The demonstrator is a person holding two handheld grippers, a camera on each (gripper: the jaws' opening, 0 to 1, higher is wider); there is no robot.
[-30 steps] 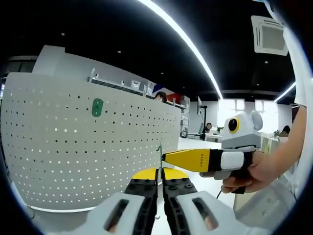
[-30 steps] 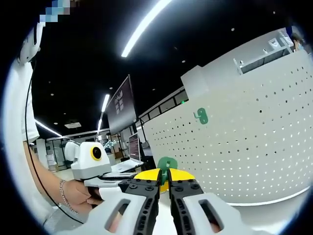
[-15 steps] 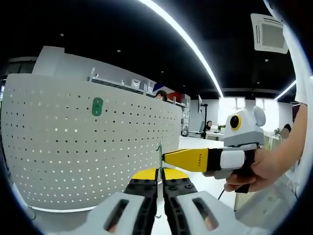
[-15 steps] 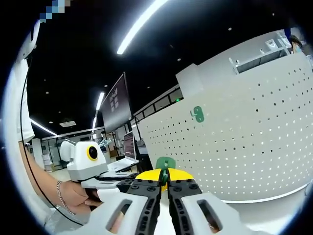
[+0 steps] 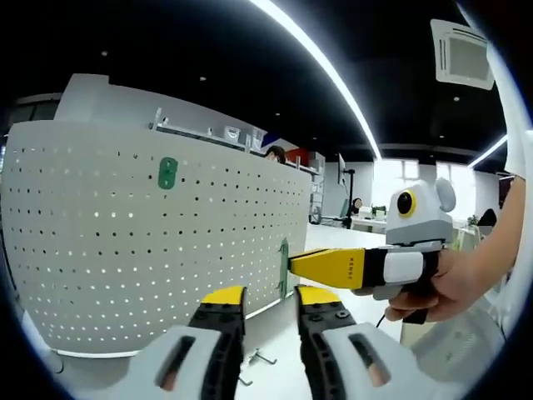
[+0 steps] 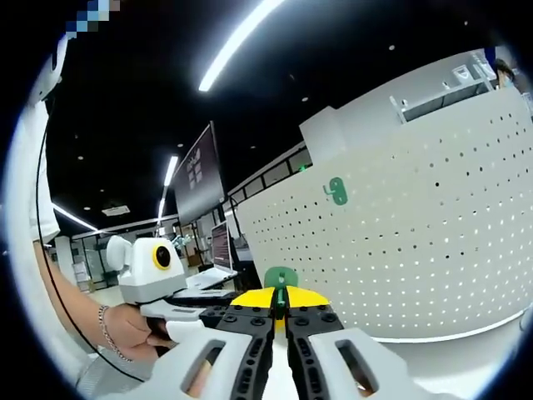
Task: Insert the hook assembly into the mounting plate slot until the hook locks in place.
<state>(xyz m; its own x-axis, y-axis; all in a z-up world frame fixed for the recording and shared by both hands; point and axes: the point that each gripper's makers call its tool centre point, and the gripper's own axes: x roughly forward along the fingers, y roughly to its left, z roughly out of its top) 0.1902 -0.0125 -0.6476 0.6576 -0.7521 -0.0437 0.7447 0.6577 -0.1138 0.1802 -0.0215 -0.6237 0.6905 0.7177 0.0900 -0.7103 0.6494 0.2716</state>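
Observation:
The white pegboard [image 5: 141, 242] stands upright and carries one green hook plate [image 5: 167, 173] near its top. My left gripper [image 5: 271, 298] is open with nothing between its jaws. A thin metal hook [image 5: 260, 359] lies on the table below the jaws. My right gripper [image 5: 293, 265] comes in from the right, shut on a second green plate [image 5: 284, 268] held upright near the board's right end. In the right gripper view the right gripper [image 6: 281, 302] is shut on that green plate [image 6: 281, 279], with the pegboard [image 6: 408, 250] and its mounted plate [image 6: 336, 191] to the right.
A person's hand [image 5: 450, 287] holds the right gripper. The other hand [image 6: 125, 321] holds the left one. The white table [image 5: 333, 242] runs past the board's right end. Office desks and monitors [image 6: 221, 246] stand behind.
My left gripper has opened and no longer holds the thin metal hook, which now lies on the table. The right gripper still holds the green plate, slightly shifted right.

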